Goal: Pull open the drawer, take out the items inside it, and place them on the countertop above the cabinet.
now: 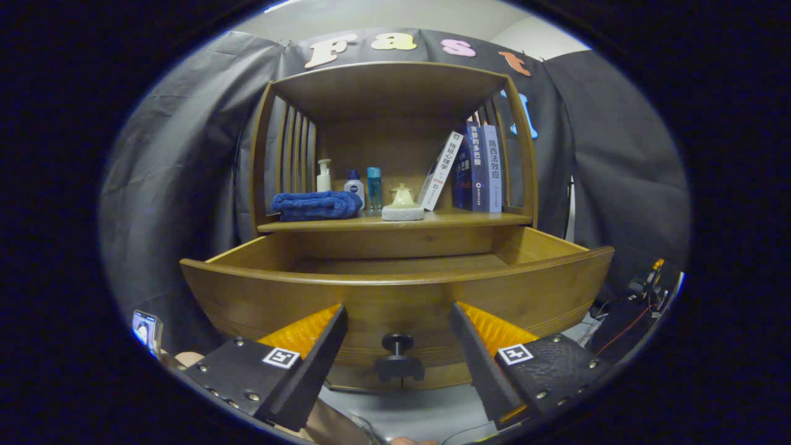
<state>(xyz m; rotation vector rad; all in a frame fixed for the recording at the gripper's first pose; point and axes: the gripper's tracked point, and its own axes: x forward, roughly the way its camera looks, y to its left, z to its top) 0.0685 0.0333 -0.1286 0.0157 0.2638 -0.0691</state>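
The tongs [398,337] stand wide open, grasping nothing, their fingers either side of the drawer knob [398,357] without touching it. The drawer [395,296] is pulled out toward them. On the far tabletop [469,217] sit a blue towel [316,205], a sponge [403,213], bottles and books [476,167]; their spine writing is too small to read.

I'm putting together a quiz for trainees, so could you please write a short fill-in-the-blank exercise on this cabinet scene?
1. The drawer is pulled ____.
2. The drawer's knob sits ____ the fingers of the open hand-held gripper.
3. The folded towel on the countertop is ____ in colour.
4. The books stand at the countertop's end opposite the ____.

Missing words: open; between; blue; towel
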